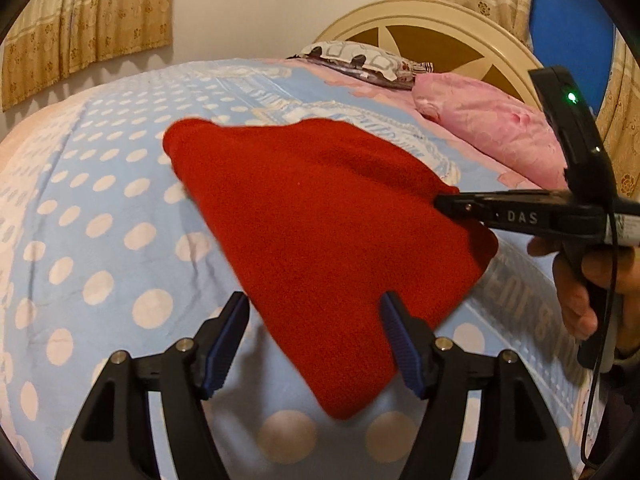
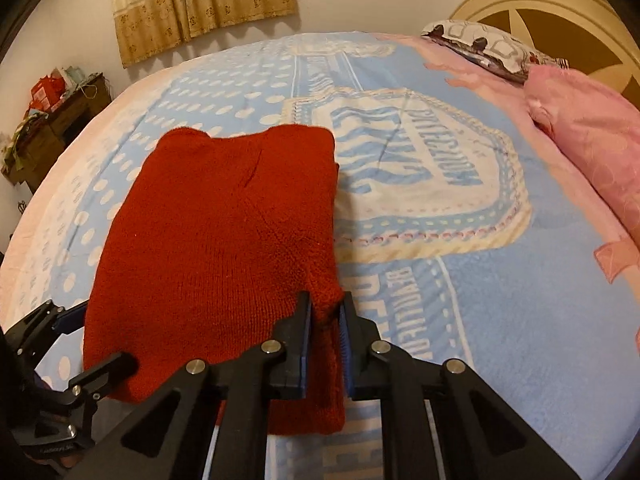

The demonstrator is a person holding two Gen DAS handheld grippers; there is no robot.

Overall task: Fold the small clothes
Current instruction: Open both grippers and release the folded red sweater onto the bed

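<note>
Red knit garment [image 2: 216, 240] lies folded on the blue polka-dot bedspread [image 2: 500, 300]. Right gripper [image 2: 326, 320] has its jaws narrow, pinching the garment's near right edge. Left gripper [image 1: 316, 340] is spread wide over the near corner, pads not pressing the fabric.

Both views show moderate, warm, yellowish indoor light, with no lamp in frame. Shadows are soft. In the left wrist view a diffuse shadow lies on the bedspread [image 1: 100, 208] under the near edge of the red knit garment [image 1: 320, 220]; that edge is motion-blurred. A green indicator light [image 1: 573, 98] blooms slightly. In the right wrist view the garment [image 2: 216, 240] casts a soft shadow to its right. Fisheye distortion bows the bed; dark vignetting fills the corners.
</note>
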